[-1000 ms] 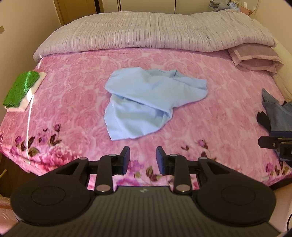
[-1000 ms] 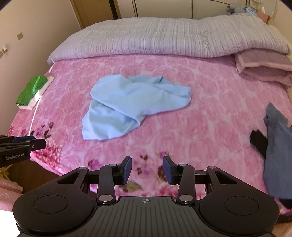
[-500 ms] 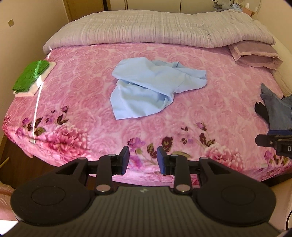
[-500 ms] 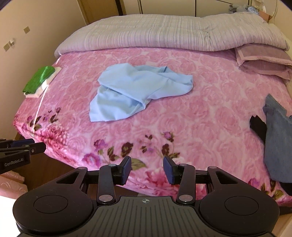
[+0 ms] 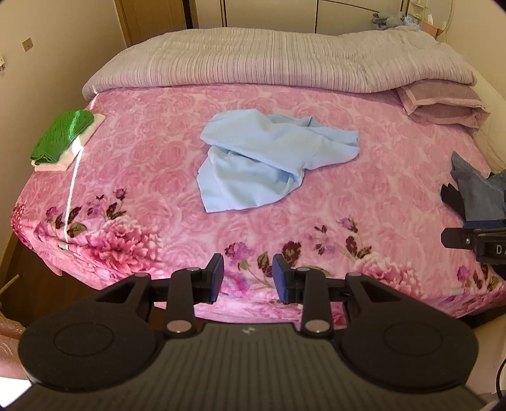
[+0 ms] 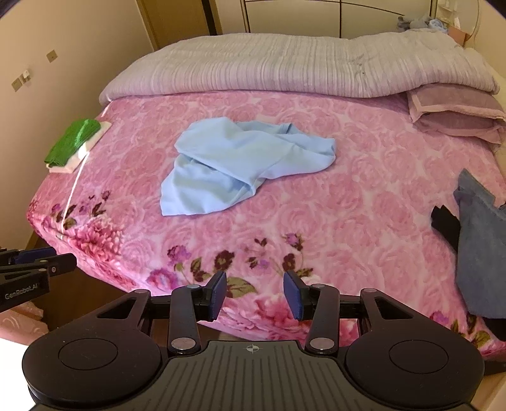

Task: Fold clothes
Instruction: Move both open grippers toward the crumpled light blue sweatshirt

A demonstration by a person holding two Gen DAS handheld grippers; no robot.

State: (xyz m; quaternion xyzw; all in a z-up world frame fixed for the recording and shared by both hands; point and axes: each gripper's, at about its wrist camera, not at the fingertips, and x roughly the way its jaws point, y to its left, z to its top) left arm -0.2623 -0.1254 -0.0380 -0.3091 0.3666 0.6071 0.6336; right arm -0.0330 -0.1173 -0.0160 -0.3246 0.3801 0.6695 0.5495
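You are in a home bedroom: a bed (image 5: 177, 177) with rose-patterned pink blanket, rolled quilt (image 5: 278, 60), wardrobe doors (image 6: 316, 15) behind.

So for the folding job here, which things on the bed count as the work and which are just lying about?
For the job:
- crumpled light blue garment, mid-bed
- grey-blue garment over a black piece at the right edge, unfolded
- folded green item on a white one, likely done

Lying about:
- striped quilt
- mauve pillow
- pink floral blanket
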